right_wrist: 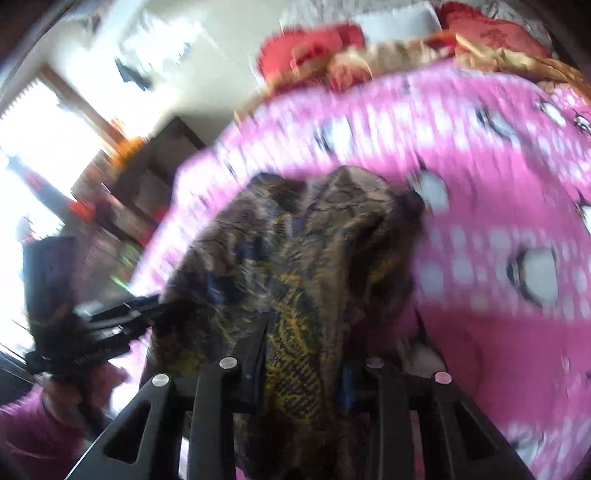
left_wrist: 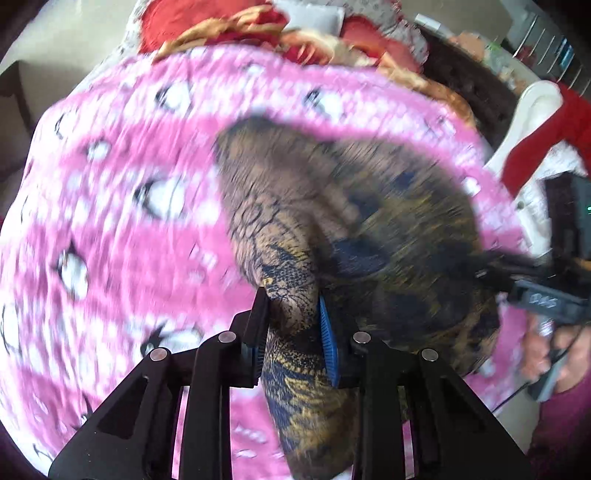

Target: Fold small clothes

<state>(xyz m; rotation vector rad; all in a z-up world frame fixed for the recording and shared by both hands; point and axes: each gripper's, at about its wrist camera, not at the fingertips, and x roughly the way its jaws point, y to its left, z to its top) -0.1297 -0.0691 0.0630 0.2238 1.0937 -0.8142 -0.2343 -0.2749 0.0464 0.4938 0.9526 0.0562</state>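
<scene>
Garment (left_wrist: pixel 332 221): 1 small piece, brown and gold with dark blue patterning, lying bunched over the pink blanket (left_wrist: pixel 129 203) and gathered up at 2 places along its near edge. Being pinched on one fold by the left gripper (left_wrist: pixel 291 332), black finger on one side and blue ribbed pad (left_wrist: pixel 328 347) on the other, cloth pressed tight between them and trailing down past the frame. Being clamped likewise by the right gripper (right_wrist: pixel 303 362), jaws closed on a yellow-patterned fold of the same garment (right_wrist: pixel 295 258), fabric draping forward from the pinch.

Both grippers pointing steeply down toward the blanket (right_wrist: pixel 498 221), angled forward. Right gripper showing at the right edge of the left wrist view (left_wrist: pixel 546 299), with a hand (left_wrist: pixel 554 354) and dark pink sleeve behind it; left gripper showing at the left edge of the right wrist view (right_wrist: pixel 103 332).

Blurring heavily across both views. Blanket printed with white cat faces, exact count not readable. Red and gold bedding (left_wrist: pixel 221 26) piled beyond the blanket; 1 white chair (left_wrist: pixel 532 107) with red cloth over it standing at the far right.
</scene>
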